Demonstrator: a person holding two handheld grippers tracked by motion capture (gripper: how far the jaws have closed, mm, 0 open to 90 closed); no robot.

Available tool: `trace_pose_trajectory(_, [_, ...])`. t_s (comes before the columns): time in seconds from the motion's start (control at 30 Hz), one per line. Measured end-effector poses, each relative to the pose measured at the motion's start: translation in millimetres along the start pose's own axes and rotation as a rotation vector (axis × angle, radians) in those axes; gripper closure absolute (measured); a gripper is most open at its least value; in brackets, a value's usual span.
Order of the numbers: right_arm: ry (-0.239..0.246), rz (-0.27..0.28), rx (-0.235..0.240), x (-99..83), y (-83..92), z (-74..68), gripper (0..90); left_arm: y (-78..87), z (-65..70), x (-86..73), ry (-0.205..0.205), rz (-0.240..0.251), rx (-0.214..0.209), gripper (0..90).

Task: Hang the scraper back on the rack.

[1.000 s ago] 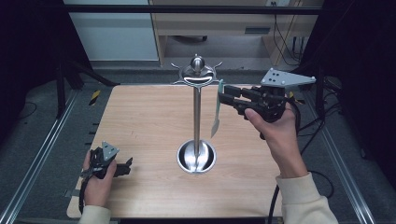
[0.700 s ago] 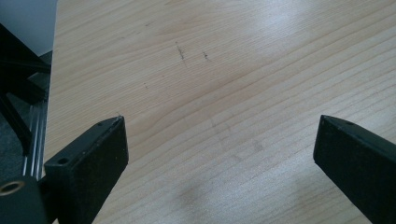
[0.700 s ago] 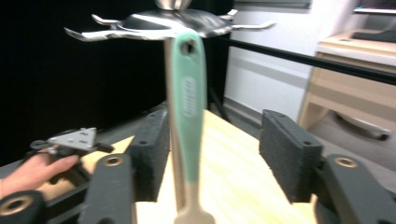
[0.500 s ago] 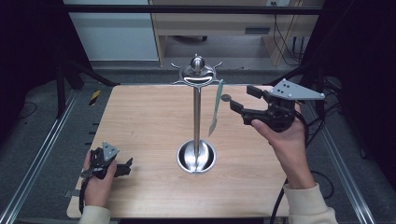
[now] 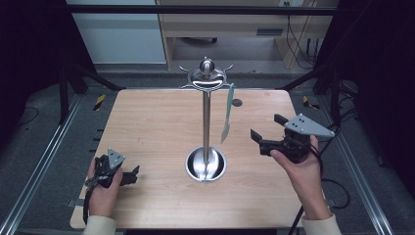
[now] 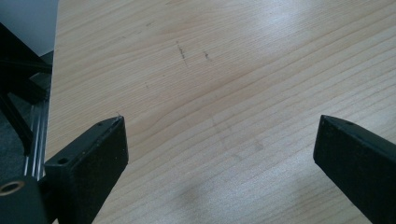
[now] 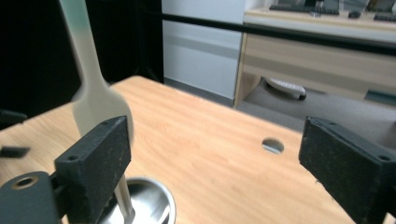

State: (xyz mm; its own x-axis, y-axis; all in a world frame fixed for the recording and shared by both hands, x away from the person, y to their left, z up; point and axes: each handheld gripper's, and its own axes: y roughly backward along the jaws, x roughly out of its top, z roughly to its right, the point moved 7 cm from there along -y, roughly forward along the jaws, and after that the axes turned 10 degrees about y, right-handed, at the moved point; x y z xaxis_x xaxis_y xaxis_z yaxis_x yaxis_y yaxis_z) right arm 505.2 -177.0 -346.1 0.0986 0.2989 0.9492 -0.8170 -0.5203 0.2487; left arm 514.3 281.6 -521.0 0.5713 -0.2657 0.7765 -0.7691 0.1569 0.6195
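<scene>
A metal stand (image 5: 206,112) with hooks at its top rises from a round base (image 5: 206,165) in the middle of the wooden table (image 5: 147,122). A pale spoon (image 5: 227,117) hangs from one hook, to the right of the pole. My right gripper (image 5: 265,126) is low to the right of the spoon and apart from it. Its jaws have just been opening and are open, with nothing between them. In the right gripper view (image 7: 212,140) the spoon (image 7: 95,100) hangs blurred beyond the left jaw. My left gripper (image 5: 132,175) rests open at the table's near left; in its own view (image 6: 219,140) bare wood lies between the jaws.
A small round hole (image 5: 237,103) pierces the table behind the stand, the same hole (image 7: 272,145) as in the right gripper view. Metal frame rails (image 5: 44,161) run along both sides of the table. A wooden desk (image 5: 235,24) stands beyond the far edge.
The right gripper let go of the spoon, which now hangs from the stand's hook. That gripper opened and moved down and right, away from the stand. The left gripper stayed put.
</scene>
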Motion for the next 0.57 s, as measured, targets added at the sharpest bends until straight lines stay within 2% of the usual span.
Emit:
trace_pose_trajectory(0.17, [-0.014, -0.055, 0.007, -39.9, -8.4, -4.4, 6.2, 0.2, 0.0, -0.1, 0.001, 0.0, 0.001, 2.9])
trace_pose_trajectory(0.3, [-0.031, -0.085, 0.01, -62.1, -14.1, -5.1, 6.3, 0.4, -0.2, 0.5, 0.003, 0.003, -0.002, 2.9])
trace_pose_trajectory(0.43, [-0.02, -0.171, -0.029, -89.5, -19.2, -4.5, 11.9, 1.4, 0.0, 2.2, 0.006, 0.012, -0.004, 2.9])
trace_pose_trajectory(0.53, [0.001, -0.226, -0.023, -110.9, -20.9, -5.8, 12.2, 2.2, 0.2, 4.3, 0.008, 0.021, -0.007, 2.9])
trace_pose_trajectory(0.57, [-0.006, -0.232, -0.025, -115.8, -21.3, -5.1, 12.3, 2.1, 0.2, 4.6, 0.009, 0.022, -0.008, 2.9])
